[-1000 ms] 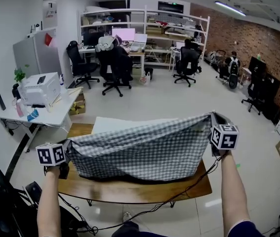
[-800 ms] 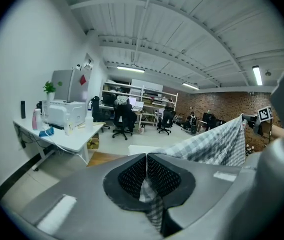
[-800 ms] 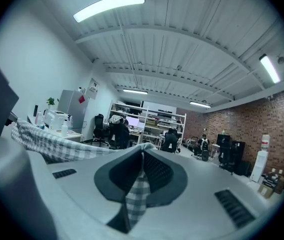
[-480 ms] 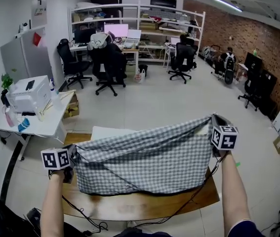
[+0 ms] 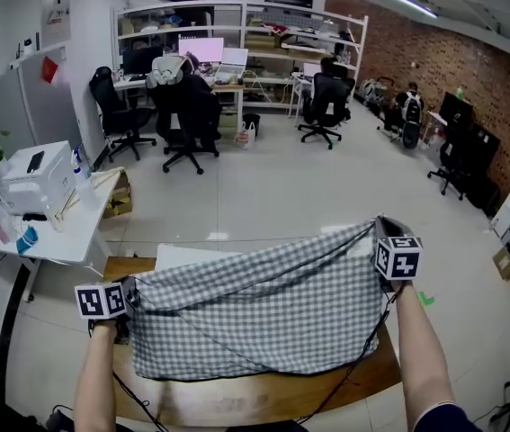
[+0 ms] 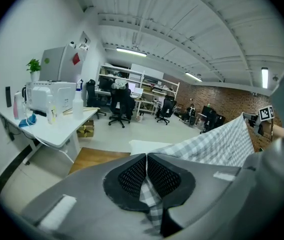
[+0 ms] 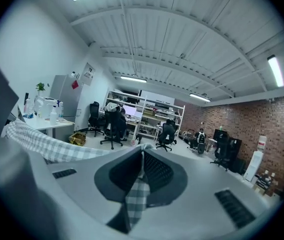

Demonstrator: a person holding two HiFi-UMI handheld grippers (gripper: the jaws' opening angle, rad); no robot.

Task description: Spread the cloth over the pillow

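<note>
The scene was an open office with a brick wall on the right, shelving and desk chairs at the far end, and a white desk [image 5: 66, 237] carrying a printer on the left. In the foreground stood a wooden tabletop [image 5: 237, 401].

A grey checked cloth [image 5: 263, 309] hung stretched between the two raised arms, like a curtain in front of the tabletop. The left hand-held gripper [image 6: 146, 175] was clenched on the cloth's upper left corner, with checked fabric pinched between its mesh pads. The right hand-held gripper [image 7: 142, 170] was clamped on the upper right corner in the same way and sat slightly higher than the left. The white pillow [image 5: 183, 257] lay on the tabletop behind the cloth. Only its far left edge showed above the sagging top hem. Whether the lower hem touched the wood could not be told.

The cloth seemed to be aired out and ready to lay, with the spreading itself not yet done. To do it well, both corners would probably need carrying forward past the pillow's far edge, level with each other. The span should be taut enough to take out the diagonal fold across the middle. The cloth could then be lowered so the trailing hem fell on the near side. Letting go before the fabric had settled would risk a bunched, off-centre cover.
</note>
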